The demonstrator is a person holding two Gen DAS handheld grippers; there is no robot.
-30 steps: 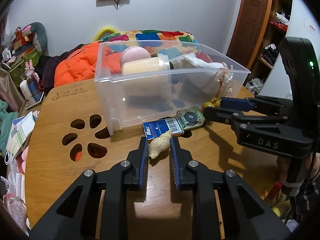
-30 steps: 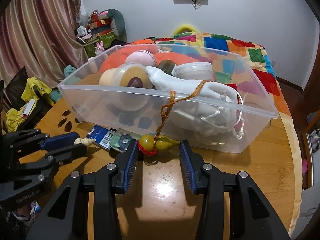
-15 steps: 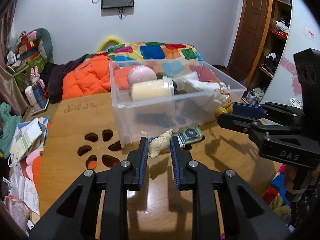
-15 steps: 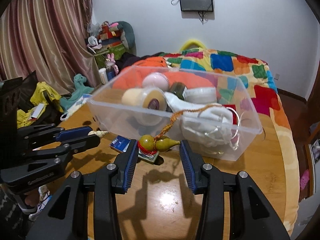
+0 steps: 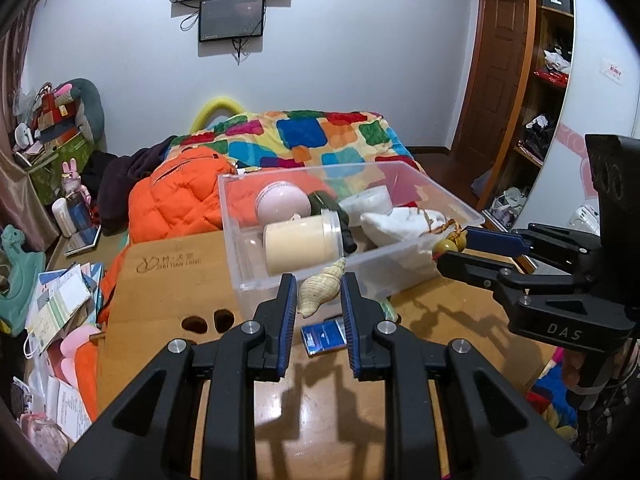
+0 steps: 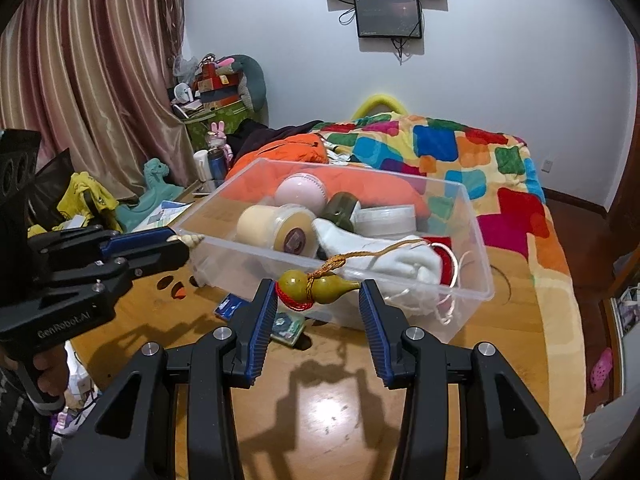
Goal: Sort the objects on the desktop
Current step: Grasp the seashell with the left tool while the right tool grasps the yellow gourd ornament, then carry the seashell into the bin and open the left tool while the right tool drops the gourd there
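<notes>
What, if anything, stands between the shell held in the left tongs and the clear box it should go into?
Only the box's near wall. The left tongs hold the shell raised just in front of the clear box, its tip about level with the rim. The box has no lid, so nothing else visibly blocks the way.

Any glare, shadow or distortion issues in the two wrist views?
Left wrist: soft glare on the table between the left claw arms; the claw holding the shell throws a crisp shadow; strong fisheye, door frame bows, corners vignetted. Right wrist: bright hotspot on the table ahead of the right claw; gourd sharp; curtain curves at the edge.
</notes>
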